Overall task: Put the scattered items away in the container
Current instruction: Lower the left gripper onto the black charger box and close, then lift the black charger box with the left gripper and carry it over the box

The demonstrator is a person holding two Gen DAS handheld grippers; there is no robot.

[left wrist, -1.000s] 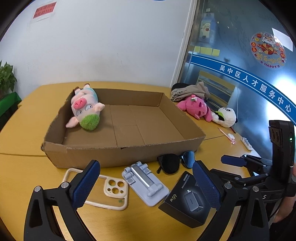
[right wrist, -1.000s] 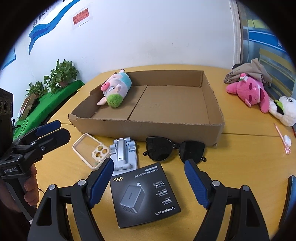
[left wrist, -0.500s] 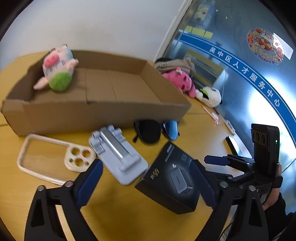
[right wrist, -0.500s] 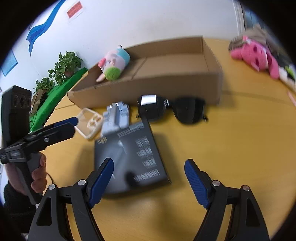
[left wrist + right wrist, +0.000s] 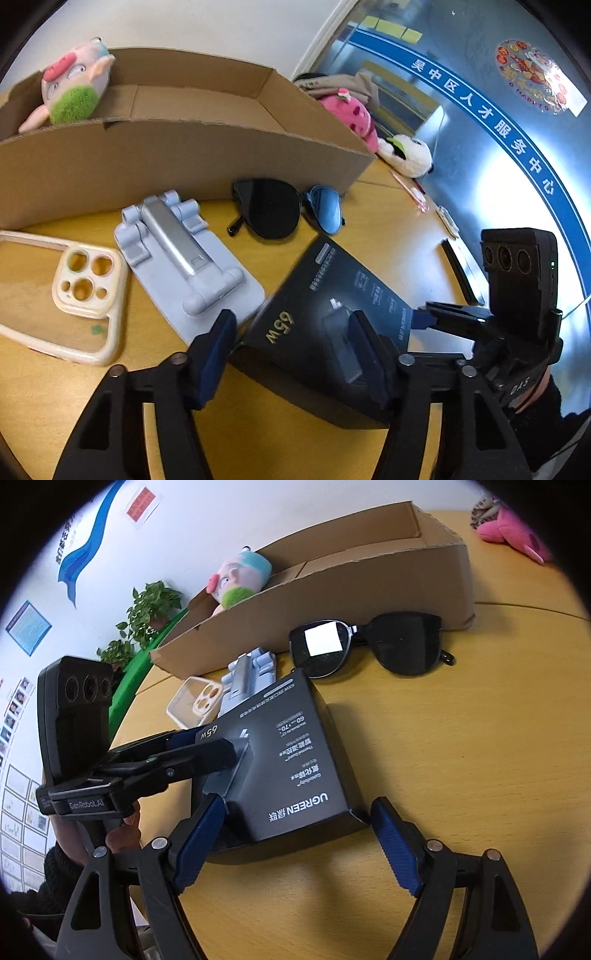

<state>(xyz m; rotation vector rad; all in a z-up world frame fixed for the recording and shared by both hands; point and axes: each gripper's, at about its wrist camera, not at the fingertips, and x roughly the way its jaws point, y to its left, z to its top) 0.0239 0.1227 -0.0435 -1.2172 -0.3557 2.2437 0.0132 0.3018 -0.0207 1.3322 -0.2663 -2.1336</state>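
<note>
This looks like an office or a public service centre rather than a home. A large yellow wooden table (image 5: 480, 738), the size used for meetings, fills the room. Past its far right end stands a frosted glass partition (image 5: 480, 155) crossed by a blue band with white Chinese lettering (image 5: 491, 122) and a round holiday sticker (image 5: 524, 70); yellow sticky notes (image 5: 391, 27) are stuck higher up. On the white wall left of the table hang a blue swoosh graphic (image 5: 85, 550), a red notice (image 5: 142, 506) and rows of printed sheets (image 5: 18, 812). Potted green plants (image 5: 151, 609) stand by that wall.
</note>
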